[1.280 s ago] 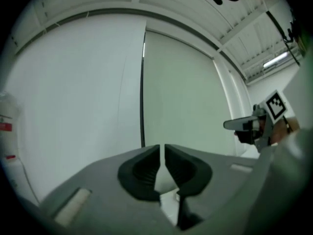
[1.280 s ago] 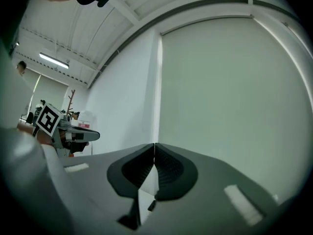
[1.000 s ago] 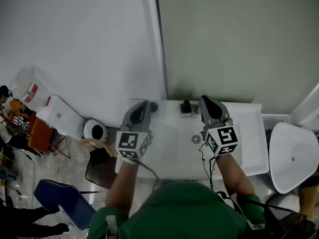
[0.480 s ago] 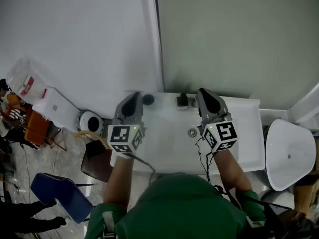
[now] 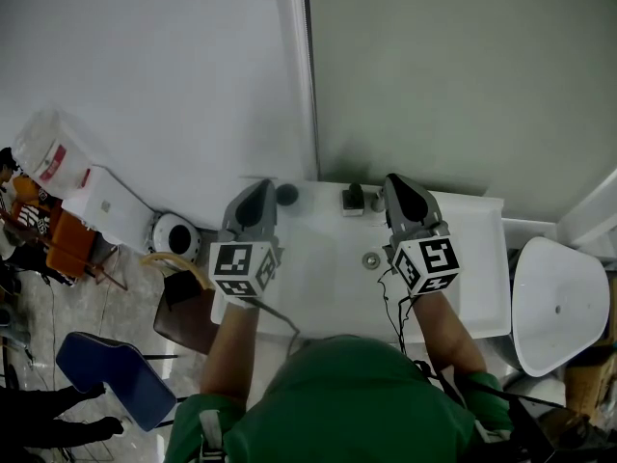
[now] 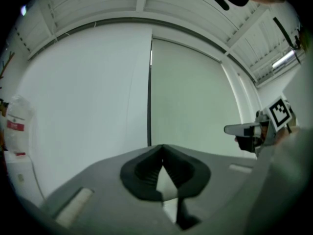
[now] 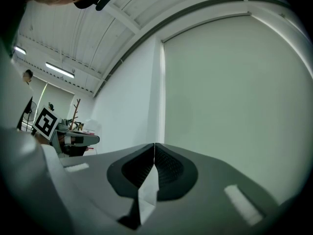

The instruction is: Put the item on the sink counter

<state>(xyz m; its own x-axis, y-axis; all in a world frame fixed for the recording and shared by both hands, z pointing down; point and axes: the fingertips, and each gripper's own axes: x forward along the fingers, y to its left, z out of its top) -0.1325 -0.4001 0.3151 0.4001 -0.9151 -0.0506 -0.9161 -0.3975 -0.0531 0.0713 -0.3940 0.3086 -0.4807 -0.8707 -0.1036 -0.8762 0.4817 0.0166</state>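
In the head view a white sink counter (image 5: pixel 318 287) lies below me, with a drain (image 5: pixel 371 259) in its basin. At its back edge sit a small dark round thing (image 5: pixel 286 194) and a small dark block (image 5: pixel 353 199). My left gripper (image 5: pixel 258 189) hovers over the counter's left part, shut and empty, just left of the round thing. My right gripper (image 5: pixel 393 181) hovers over the right part, shut and empty, just right of the block. Both gripper views look at the wall: the left gripper (image 6: pixel 162 148) and the right gripper (image 7: pixel 154 146) show their jaws meeting with nothing between them.
A white and pale green wall (image 5: pixel 405 75) rises behind the counter. A white toilet bowl (image 5: pixel 559 302) stands to the right. On the floor to the left are a brown box (image 5: pixel 193 321), a round white device (image 5: pixel 175 236), a blue chair (image 5: pixel 116 379) and bags.
The head view has shifted slightly, so the counter sits a little higher and further left. Both grippers stay over the counter in nearly the same place, still shut.
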